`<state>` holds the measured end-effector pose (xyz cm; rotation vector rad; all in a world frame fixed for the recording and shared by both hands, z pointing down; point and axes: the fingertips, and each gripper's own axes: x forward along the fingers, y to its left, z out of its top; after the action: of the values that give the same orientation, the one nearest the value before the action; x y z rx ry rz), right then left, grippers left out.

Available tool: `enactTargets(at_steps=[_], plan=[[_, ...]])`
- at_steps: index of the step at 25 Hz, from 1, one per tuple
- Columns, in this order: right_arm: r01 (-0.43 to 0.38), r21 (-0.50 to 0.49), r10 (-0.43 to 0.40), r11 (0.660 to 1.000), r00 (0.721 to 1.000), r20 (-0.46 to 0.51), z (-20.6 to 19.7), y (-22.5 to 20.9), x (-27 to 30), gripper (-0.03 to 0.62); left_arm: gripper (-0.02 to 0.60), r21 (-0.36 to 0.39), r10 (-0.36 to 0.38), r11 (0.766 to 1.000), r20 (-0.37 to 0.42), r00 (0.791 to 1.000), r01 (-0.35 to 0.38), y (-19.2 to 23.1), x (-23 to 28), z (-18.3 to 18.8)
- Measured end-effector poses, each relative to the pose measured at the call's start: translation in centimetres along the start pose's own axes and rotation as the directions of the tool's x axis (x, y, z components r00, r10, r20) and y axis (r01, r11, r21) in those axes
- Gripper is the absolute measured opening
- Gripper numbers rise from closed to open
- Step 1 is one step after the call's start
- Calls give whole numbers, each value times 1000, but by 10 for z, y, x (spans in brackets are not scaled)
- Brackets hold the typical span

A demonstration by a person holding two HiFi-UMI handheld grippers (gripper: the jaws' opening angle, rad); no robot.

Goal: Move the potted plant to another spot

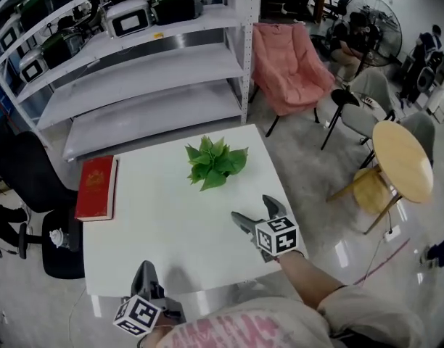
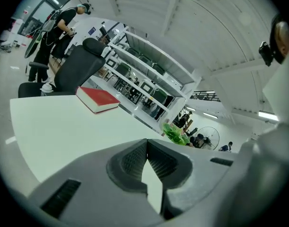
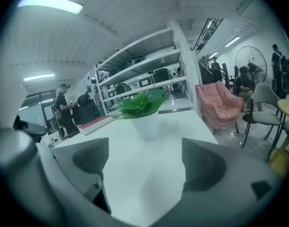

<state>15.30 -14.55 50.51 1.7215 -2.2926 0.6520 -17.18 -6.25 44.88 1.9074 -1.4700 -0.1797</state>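
Note:
The potted plant (image 1: pixel 215 163), green leaves in a small white pot, stands upright on the white table (image 1: pixel 164 227) toward its far right. My right gripper (image 1: pixel 252 209) hovers over the table's near right part, a short way in front of the plant, open and holding nothing. In the right gripper view the plant (image 3: pixel 145 113) stands straight ahead beyond the open gripper (image 3: pixel 144 157). My left gripper (image 1: pixel 144 272) is at the table's near edge, shut and empty. The left gripper view shows its gripper (image 2: pixel 147 145) with the plant (image 2: pixel 175 133) small and far off.
A red book (image 1: pixel 97 187) lies at the table's left edge. Behind the table stands a white shelving unit (image 1: pixel 135 64) and a pink chair (image 1: pixel 291 67). A round wooden table (image 1: pixel 402 159) and a stool are at the right. A black office chair (image 1: pixel 33 187) is at the left.

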Motion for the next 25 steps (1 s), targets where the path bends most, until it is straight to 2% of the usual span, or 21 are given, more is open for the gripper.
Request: enactTargets(at_steps=[4,7,11,18,25], plan=[[21,60,-23,998,999,38,-2,20,-29,491,2,15,-86,996,-23,996,87,-14,4,2],[26,67,-30,997,998,59,-3,36,-50,467,3,25,-145,989,-37,989,146,-26,4,2],[40,68,-47,997,993,104,0,53,-79,376,2,36,-203,978,-53,978,205,-38,-1,-1],[70,197,-101,978,983,153,-2,67,-119,229,2,50,-297,953,-64,953,300,-63,-13,-4],[92,212,-132,973,975,181,-5,82,-149,68,3,64,-346,935,-46,937,349,-78,-29,2]])
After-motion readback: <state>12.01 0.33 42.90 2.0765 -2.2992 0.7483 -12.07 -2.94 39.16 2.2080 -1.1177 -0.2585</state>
